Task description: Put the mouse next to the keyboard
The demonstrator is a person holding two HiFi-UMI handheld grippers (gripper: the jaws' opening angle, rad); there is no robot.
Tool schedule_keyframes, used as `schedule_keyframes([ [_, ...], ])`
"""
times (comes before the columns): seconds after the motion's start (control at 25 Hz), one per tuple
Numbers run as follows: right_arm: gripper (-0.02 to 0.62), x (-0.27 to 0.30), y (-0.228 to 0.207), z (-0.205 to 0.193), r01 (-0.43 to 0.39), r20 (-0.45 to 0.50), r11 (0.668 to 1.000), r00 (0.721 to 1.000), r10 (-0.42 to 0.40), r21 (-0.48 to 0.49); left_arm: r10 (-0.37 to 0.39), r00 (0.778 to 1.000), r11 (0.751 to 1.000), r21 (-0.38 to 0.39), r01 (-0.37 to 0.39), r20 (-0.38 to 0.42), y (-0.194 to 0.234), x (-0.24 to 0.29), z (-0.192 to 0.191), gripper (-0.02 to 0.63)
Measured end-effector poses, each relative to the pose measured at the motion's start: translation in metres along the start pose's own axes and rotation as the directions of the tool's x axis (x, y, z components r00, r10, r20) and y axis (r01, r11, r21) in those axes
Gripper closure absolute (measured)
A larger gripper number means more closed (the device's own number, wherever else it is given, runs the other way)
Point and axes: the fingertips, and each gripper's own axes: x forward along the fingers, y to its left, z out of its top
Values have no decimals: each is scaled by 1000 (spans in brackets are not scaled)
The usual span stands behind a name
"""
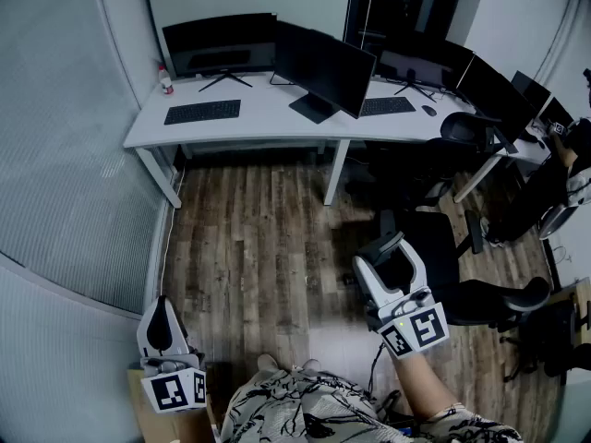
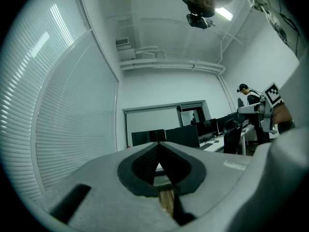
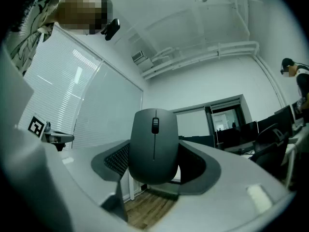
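Carrying the dark grey, rounded plastic mouse (image 3: 153, 146), not yet at the desk.

My right gripper (image 1: 388, 249) clamps it at lower right; my left gripper (image 1: 162, 305) is closed, empty. Next I likely need to reach the flat black keyboard (image 1: 202, 111), upper left on the long white desk (image 1: 268, 120).

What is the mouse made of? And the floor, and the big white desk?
The mouse looks like plastic, matte dark grey: a smooth moulded shell with a seam line and a scroll wheel.
The floor looks like wood planks, brown with grain streaks and board lines; real wood or laminate, I cannot tell.
The desk has a smooth, plain white top, probably laminate or painted board.
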Motion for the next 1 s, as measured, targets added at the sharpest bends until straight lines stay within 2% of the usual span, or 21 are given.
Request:
schedule_keyframes([
  [0.28, 298, 4, 11, -1, -52, -38, 997, 998, 50, -51, 1, 1000, 1000, -10, -1, -2, 2, -5, -2, 607],
  [0.48, 297, 2, 5, 1, 0, -4, 1000, 1000, 0, 4, 12, 1000, 1000, -27, -12, 4, 3, -5, 0, 607],
  [0.68, 296, 0, 16, -4, 31, -8, 998, 999, -32, -55, 27, 1000, 999, -38, -27, 8, 14, -10, -5, 607],
  [1.0, 296, 8, 25, -15, 47, -29, 999, 998, -47, -3, 17, 1000, 998, -56, -17, -3, 31, -7, -14, 607],
])
